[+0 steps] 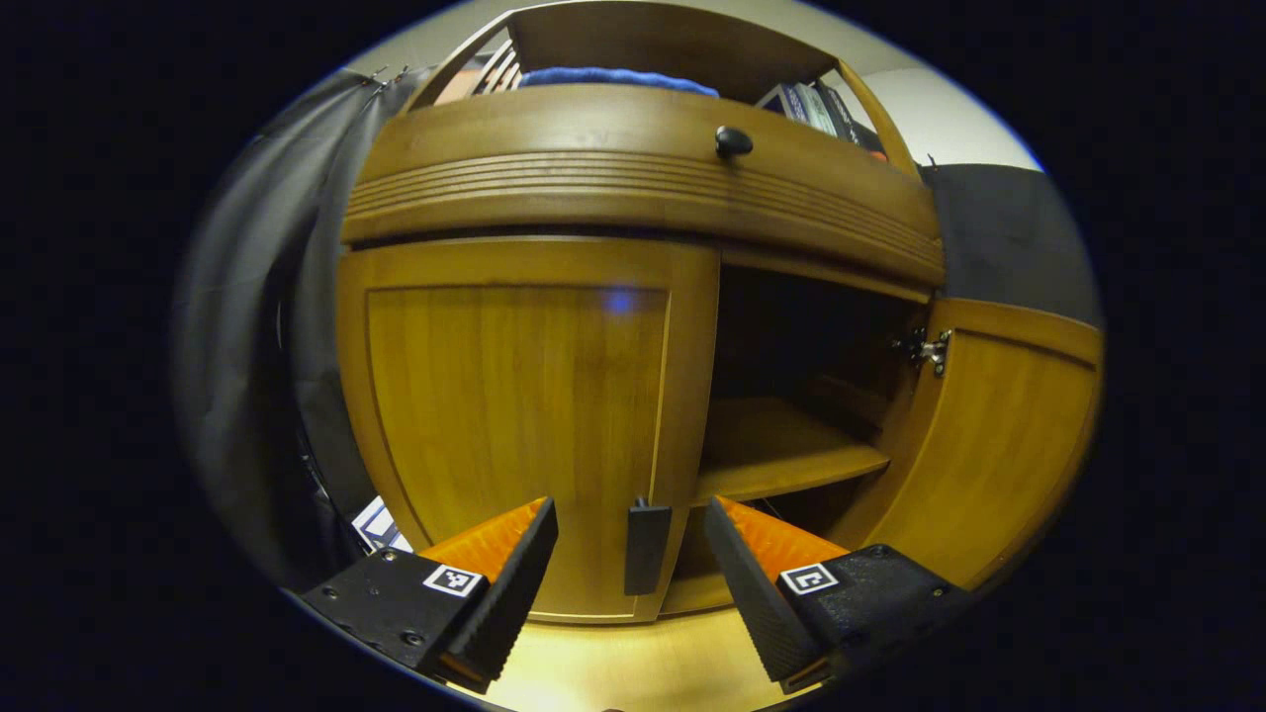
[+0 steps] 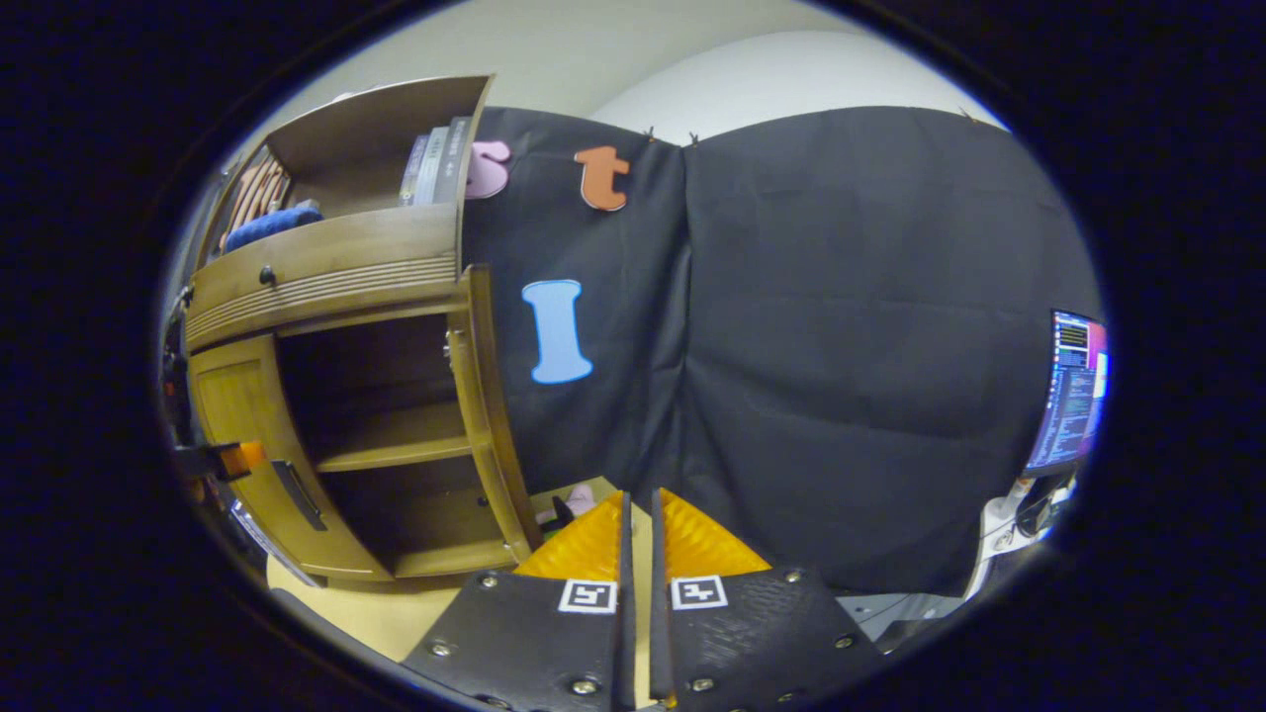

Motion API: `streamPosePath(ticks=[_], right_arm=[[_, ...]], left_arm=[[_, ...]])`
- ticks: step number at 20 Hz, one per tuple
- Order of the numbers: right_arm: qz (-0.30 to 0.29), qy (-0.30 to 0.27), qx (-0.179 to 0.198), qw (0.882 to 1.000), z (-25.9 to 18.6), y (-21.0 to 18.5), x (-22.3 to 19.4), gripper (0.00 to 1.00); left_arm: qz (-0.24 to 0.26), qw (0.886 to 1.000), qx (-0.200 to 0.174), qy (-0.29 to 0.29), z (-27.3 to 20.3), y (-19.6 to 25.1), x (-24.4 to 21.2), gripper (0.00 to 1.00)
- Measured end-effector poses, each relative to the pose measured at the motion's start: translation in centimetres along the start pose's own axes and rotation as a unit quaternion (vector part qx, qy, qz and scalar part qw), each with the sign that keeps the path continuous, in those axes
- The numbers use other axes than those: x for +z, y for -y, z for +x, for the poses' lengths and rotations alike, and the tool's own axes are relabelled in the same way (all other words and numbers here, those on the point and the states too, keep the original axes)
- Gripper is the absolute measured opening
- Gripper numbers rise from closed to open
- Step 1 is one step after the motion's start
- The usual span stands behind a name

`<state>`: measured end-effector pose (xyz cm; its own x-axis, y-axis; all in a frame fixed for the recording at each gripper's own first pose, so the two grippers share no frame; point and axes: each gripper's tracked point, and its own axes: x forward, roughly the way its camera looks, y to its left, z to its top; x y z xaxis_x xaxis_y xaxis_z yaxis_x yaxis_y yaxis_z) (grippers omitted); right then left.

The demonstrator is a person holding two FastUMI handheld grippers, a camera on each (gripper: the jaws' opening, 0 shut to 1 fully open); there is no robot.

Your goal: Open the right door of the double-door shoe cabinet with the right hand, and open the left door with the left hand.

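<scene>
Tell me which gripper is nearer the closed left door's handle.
Left. The left gripper is open with the left door's handle between its fingers; the right gripper is shut, off beside the open right door.

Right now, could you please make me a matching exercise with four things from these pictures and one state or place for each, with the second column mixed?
Column one:
1. left door
2. right door
3. left gripper
4. blue cloth

Column two:
A. swung open, showing the hinge
B. lying on top of the cabinet, above the drawer
C. closed, with a dark handle near its inner edge
D. fingers spread apart, one on each side of the handle

Pairs: 1-C, 2-A, 3-D, 4-B
</scene>
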<state>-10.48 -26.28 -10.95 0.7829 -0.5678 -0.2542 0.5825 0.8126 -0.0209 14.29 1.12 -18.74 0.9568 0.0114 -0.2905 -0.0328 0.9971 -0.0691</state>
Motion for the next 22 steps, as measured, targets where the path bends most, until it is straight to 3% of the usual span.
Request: streamPosePath(ticks=[2,7,8,11,13,14,16,18,22], right_arm=[[0.000,0.001,-0.014,1.000,0.0,1.0,0.1,0.06],[-0.006,-0.012,-0.042,0.999,-0.1,2.7,-0.4,0.06],[-0.006,-0.015,-0.045,0.999,-0.1,3.0,-0.6,0.06],[-0.008,-0.017,-0.057,0.998,-0.7,4.0,-0.8,0.06],[-0.007,-0.018,-0.069,0.997,-0.8,4.8,-0.8,0.06],[-0.005,-0.023,-0.072,0.997,-0.9,5.0,-1.0,0.06],[-0.006,-0.025,-0.078,0.997,-1.2,5.2,-1.0,0.06],[-0.003,-0.024,-0.082,0.996,-1.4,5.3,-0.9,0.06],[-0.009,-0.033,-0.078,0.996,-1.8,5.2,-1.6,0.06]], left_arm=[[0.001,1.000,0.004,-0.006,1.6,-0.2,-1.0,0.85],[0.005,1.000,-0.006,-0.020,4.4,0.6,-2.7,0.82],[0.007,1.000,-0.005,-0.024,4.7,0.6,-2.9,0.75],[0.011,1.000,0.003,-0.026,5.7,0.5,-3.3,0.72],[0.012,0.999,0.008,-0.031,6.2,0.2,-3.7,0.65],[0.009,0.999,0.006,-0.031,6.2,0.0,-3.9,0.54],[-0.002,0.999,0.000,-0.032,6.1,-0.3,-4.0,0.49],[0.002,1.000,0.009,-0.025,6.1,-0.6,-3.7,0.38],[0.010,1.000,0.016,-0.016,6.2,-0.8,-3.5,0.38]])
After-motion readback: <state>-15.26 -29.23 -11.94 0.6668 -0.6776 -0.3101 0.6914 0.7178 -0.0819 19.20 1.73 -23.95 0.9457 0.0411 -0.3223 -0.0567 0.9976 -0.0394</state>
